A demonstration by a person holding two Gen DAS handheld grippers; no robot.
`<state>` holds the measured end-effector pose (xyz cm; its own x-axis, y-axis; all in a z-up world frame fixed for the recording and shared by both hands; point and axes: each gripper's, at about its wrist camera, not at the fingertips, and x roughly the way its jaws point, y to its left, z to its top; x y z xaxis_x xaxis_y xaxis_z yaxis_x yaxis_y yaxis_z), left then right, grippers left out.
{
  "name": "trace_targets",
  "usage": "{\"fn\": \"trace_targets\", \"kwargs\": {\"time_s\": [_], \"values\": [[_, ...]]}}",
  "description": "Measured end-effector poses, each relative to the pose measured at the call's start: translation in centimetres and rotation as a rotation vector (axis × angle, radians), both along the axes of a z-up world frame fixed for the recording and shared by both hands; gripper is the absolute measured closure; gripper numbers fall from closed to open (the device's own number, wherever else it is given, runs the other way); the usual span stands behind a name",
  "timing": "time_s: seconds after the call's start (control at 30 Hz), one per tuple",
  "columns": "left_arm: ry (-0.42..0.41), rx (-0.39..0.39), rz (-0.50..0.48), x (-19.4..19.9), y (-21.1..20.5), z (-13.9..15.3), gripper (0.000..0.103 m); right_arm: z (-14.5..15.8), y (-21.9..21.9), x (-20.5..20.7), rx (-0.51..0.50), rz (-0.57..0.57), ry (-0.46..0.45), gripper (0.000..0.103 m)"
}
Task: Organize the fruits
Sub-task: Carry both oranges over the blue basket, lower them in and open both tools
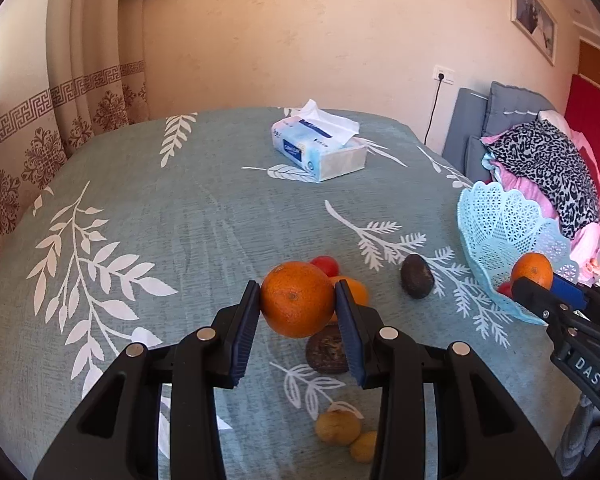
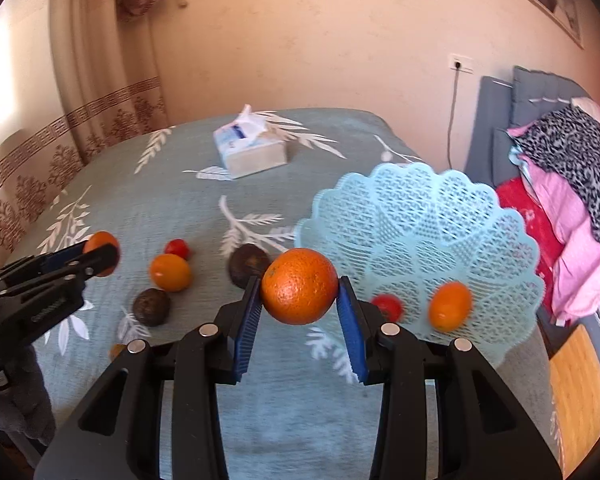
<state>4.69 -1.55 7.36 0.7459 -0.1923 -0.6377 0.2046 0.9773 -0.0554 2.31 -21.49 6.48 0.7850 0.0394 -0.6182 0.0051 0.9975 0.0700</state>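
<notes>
**Two oranges held aloft; the right one is nearer the basket**

Nearest in the right wrist view, the right gripper point(image 2: 300, 316) has its fingers point(image 2: 247, 328) clamped on an orange point(image 2: 299, 286), lifted off the surface point(image 2: 259, 420); the pale blue basket point(image 2: 480, 208) lies just beyond and to the right, already holding a smaller orange point(image 2: 450, 306) and a red fruit point(image 2: 388, 307). The left gripper point(image 1: 295, 328) likewise grips its own orange point(image 1: 297, 299) above the loose fruit, well to the left of the basket. I judge that the right hand needs only a short move forward and right to reach the basket, while the left has farther to go.
</notes>
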Motion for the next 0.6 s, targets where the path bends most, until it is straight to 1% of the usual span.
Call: {"fn": "trace_targets", "kwargs": {"time_s": [0.1, 0.37, 0.47, 0.53, 0.6], "values": [[-0.005, 0.009, -0.011, -0.2, -0.7, 0.3, 0.064, -0.2, -1.0, -0.3, -0.008, -0.026, -0.004, 0.064], [-0.019, 0.036, -0.042, -0.6, -3.1, 1.0, 0.064, -0.8, -3.7, -0.9, 0.015, -0.074, -0.005, 0.064], [-0.022, 0.043, -0.054, -0.7, -4.0, 1.1, 0.064, -0.9, -5.0, -1.2, 0.031, -0.095, -0.006, 0.063], [-0.023, 0.047, -0.063, -0.8, -4.7, 1.2, 0.064, -0.8, -6.4, -1.5, 0.064, -0.117, -0.006, 0.063], [-0.024, 0.051, -0.071, -0.9, -5.3, 1.3, 0.064, -0.7, -7.6, -2.0, 0.072, -0.142, -0.021, 0.063]]}}
